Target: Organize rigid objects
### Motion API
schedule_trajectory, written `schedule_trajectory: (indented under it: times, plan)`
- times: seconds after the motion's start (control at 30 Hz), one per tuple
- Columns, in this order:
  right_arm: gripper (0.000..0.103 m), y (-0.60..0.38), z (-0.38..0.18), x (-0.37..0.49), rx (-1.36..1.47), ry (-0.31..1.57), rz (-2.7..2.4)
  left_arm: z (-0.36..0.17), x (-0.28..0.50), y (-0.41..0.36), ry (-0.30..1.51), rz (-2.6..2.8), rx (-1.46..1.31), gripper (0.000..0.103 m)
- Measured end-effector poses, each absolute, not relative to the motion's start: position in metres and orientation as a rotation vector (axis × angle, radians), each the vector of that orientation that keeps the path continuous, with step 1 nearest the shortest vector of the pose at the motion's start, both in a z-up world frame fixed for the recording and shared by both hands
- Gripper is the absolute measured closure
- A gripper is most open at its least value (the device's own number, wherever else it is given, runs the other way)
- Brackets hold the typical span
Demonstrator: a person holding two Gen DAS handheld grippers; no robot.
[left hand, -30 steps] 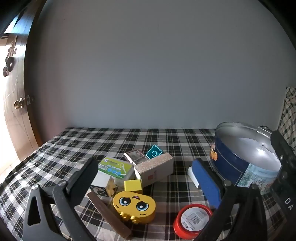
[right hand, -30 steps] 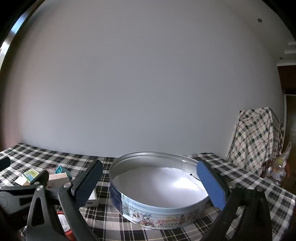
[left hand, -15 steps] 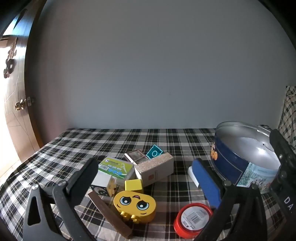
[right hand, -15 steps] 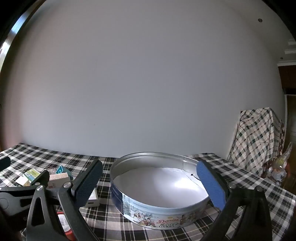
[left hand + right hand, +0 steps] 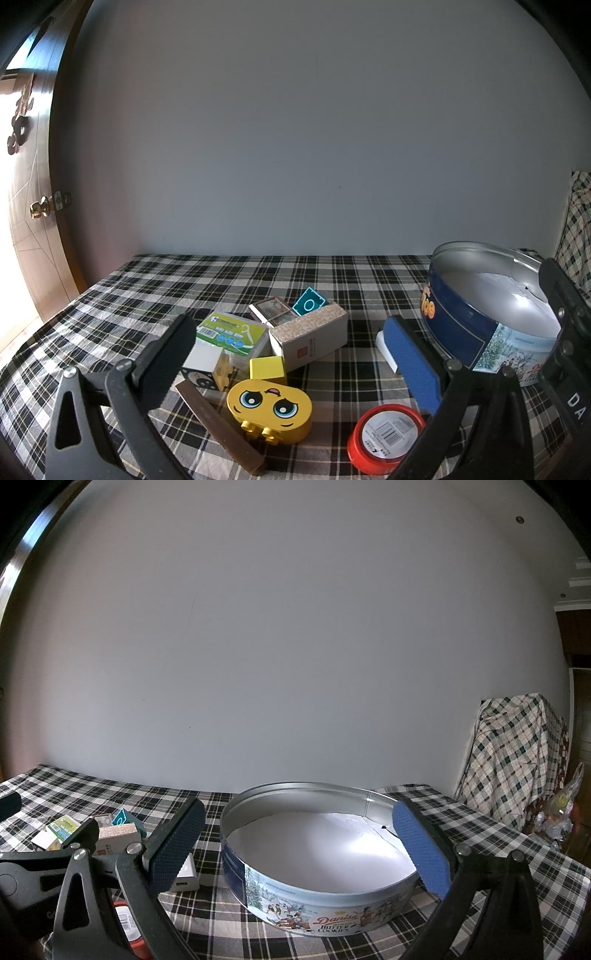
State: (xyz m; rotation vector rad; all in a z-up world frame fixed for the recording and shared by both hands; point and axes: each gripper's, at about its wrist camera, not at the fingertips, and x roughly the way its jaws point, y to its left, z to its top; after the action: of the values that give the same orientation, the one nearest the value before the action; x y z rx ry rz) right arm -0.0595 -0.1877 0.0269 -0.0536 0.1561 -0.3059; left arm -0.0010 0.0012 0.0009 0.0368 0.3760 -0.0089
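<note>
Clutter sits in a loose heap on the checked tablecloth [image 5: 332, 273], and none of it has reached the blue butter-cookie tin [image 5: 317, 919], which stands lidless and empty to the right of the heap. Both tools hang above the table with jaws spread wide and nothing between them: the left gripper [image 5: 291, 358] faces the pile, the right gripper [image 5: 295, 845] frames the tin. By the look of it the sorting has not begun, and the step in hand is choosing a first piece. Nearest the left gripper lies a yellow toy block with a cartoon face [image 5: 269, 410], face up, its long axis running left to right; beside it a brown bar [image 5: 218, 428] lies flat, slanting from upper left to lower right. A beige carton [image 5: 310, 339] behind them lies lengthwise across the view, with a green-labelled floss box [image 5: 231, 330] touching its left side. A red-lidded jar [image 5: 386, 437] stands apart, nearer the tin. A pick likely calls for lowering and closing across a short side.
</note>
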Motion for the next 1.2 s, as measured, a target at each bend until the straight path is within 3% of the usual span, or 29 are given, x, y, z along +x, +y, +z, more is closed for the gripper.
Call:
schedule_trajectory:
  times: [1.2]
  plan:
    - [0.000,-0.186,0.023,-0.050,-0.041,0.213,-0.294,0.000,-0.002,-0.002,0.402,-0.024,0.037,0.000]
